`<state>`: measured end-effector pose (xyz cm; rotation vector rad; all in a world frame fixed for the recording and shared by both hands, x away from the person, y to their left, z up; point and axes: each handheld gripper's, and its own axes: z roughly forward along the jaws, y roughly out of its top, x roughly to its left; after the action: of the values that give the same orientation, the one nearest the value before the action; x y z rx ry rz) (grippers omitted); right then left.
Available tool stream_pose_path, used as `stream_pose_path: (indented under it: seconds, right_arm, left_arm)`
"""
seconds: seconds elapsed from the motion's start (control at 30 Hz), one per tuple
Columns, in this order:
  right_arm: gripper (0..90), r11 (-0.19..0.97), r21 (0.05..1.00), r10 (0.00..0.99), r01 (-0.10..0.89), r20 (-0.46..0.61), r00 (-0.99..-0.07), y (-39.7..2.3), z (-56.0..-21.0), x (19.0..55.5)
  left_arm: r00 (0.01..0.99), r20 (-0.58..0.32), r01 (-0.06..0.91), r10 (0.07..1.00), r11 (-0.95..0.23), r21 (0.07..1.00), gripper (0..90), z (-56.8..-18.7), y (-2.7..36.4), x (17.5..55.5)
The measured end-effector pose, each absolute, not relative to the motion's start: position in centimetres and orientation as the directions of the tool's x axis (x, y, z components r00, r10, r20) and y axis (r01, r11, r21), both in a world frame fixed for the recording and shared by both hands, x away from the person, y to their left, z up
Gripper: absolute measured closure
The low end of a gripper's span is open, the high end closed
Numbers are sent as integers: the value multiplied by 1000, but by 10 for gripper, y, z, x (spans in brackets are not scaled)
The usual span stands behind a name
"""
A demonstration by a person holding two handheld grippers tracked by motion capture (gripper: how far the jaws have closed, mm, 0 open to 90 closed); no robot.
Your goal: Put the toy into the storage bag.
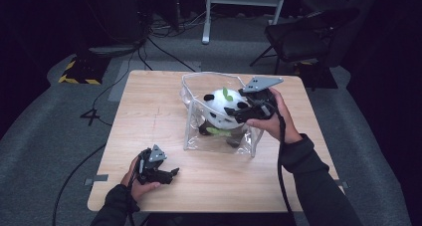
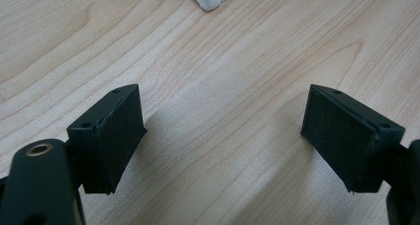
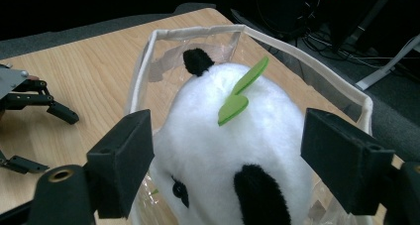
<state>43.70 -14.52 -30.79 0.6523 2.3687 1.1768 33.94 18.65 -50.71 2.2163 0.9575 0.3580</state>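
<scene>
Right tool (image 3: 225,150) straddles panda (image 3: 223,150), pads apart.

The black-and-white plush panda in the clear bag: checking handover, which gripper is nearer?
Right. The right gripper straddles the black-and-white plush panda's head, jaws apart; the left gripper rests away on the wooden table.

A white-and-black panda (image 3: 223,150) with green leaves (image 3: 242,91) sits in a clear, white-trimmed bag (image 3: 198,32).
</scene>
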Motion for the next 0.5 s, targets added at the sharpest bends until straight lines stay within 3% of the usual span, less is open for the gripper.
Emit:
stream_pose_path:
  seconds: [0.17, 0.5]
  right_arm:
    - [164, 539, 825, 527, 170, -172, -832, -149, -307, 431]
    - [170, 550, 821, 531, 153, -203, -823, -158, -303, 423]
  left_arm:
    - [691, -17, 533, 723, -493, 688, 166, -507, 187, 339]
    - [690, -18, 534, 723, -493, 687, 166, -507, 186, 339]
